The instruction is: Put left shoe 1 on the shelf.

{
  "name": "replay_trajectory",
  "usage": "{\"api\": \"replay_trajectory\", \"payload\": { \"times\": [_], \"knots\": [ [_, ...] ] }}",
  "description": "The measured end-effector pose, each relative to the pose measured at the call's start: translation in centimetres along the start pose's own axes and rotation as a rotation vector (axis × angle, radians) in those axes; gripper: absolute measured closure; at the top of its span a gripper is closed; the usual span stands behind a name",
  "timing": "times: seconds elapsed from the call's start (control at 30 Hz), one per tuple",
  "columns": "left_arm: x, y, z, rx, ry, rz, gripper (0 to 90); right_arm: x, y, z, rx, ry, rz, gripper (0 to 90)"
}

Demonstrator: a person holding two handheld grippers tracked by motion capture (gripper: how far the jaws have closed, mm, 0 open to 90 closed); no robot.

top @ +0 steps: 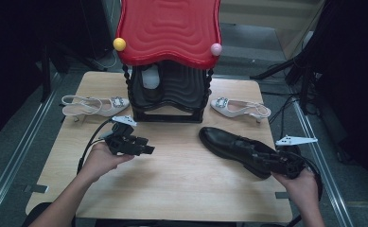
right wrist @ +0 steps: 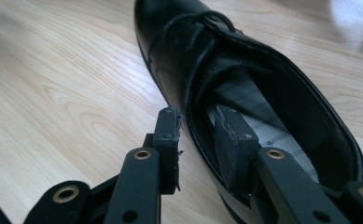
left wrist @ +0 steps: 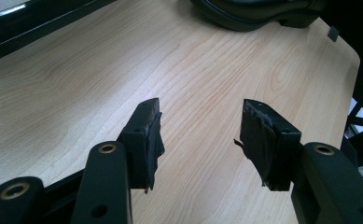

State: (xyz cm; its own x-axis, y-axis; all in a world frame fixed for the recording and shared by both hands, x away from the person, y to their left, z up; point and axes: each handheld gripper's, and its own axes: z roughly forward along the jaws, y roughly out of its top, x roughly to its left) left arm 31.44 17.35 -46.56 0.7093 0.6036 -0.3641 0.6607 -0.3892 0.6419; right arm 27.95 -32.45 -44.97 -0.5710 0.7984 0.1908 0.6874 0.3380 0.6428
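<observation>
A black leather lace-up shoe (top: 229, 144) lies on its sole at the right of the wooden table (top: 172, 184), toe toward the back left. My right gripper (top: 272, 162) is at its heel end. In the right gripper view, the right gripper (right wrist: 198, 119) is shut on the black shoe (right wrist: 193, 51), with one jaw inside the opening and the other outside the side wall. My left gripper (top: 149, 146) hovers open over bare wood at the left. In the left gripper view, the left gripper (left wrist: 200, 126) holds nothing, and the black shoe's sole (left wrist: 258, 11) lies beyond it.
A black shoe rack (top: 170, 94) with a red wavy roof (top: 170, 28) stands at the back centre, with a pale shoe (top: 151, 78) inside. A white heeled sandal (top: 94, 105) lies to its left and another white sandal (top: 238, 108) to its right.
</observation>
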Motion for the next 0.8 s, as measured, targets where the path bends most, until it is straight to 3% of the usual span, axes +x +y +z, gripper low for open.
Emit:
{"api": "replay_trajectory", "payload": {
  "times": [0.37, 0.8],
  "knots": [
    [0.0, -0.2, 0.4, 0.005, -0.008, 0.001, 48.1, 0.0, 1.3, 2.9, 0.059, 0.043, -0.030, 70.0],
    [-0.1, -0.3, 0.6, 0.010, -0.010, 0.003, 48.1, -0.1, 2.2, 4.2, 0.074, 0.076, -0.049, 67.9]
  ]
}}
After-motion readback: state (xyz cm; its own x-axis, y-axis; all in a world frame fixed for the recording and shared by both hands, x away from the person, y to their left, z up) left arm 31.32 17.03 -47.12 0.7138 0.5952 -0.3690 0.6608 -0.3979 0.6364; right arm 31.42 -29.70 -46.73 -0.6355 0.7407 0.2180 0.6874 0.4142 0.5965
